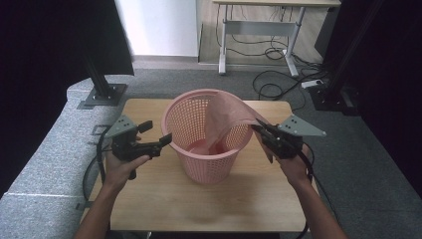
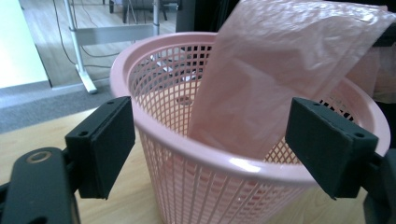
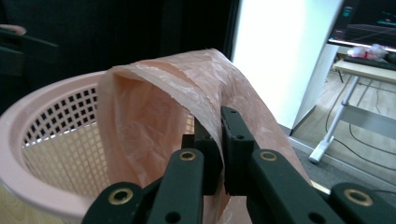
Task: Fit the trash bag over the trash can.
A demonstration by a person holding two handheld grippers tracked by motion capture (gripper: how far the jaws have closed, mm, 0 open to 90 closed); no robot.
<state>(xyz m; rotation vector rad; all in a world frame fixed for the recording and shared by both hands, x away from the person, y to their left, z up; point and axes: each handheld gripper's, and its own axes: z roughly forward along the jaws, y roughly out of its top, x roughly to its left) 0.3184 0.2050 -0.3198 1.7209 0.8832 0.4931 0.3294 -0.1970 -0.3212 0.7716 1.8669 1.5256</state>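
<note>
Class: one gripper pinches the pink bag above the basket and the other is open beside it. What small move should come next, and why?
Probably bring the open left gripper to the bag's free edge. The right gripper pinches only one side of the pink bag, whose mouth sags into the basket unspread.

The basket (image 1: pixel 208 139) stands on the counter (image 1: pixel 209 199), about midway between its left and right edges and toward the far side. A plastic bag (image 1: pixel 226 122) hangs in the basket — its lower end lies on the basket's bottom, its upper part rises above the rim and leans right. The left gripper (image 1: pixel 157 134) is just left of the basket, apart from it; the right gripper (image 1: pixel 258 130) is just right of it, at the bag's upper edge. Beyond the counter, on the floor, stands a desk (image 1: pixel 259 30) with cables (image 1: pixel 278 82) to its right.
</note>
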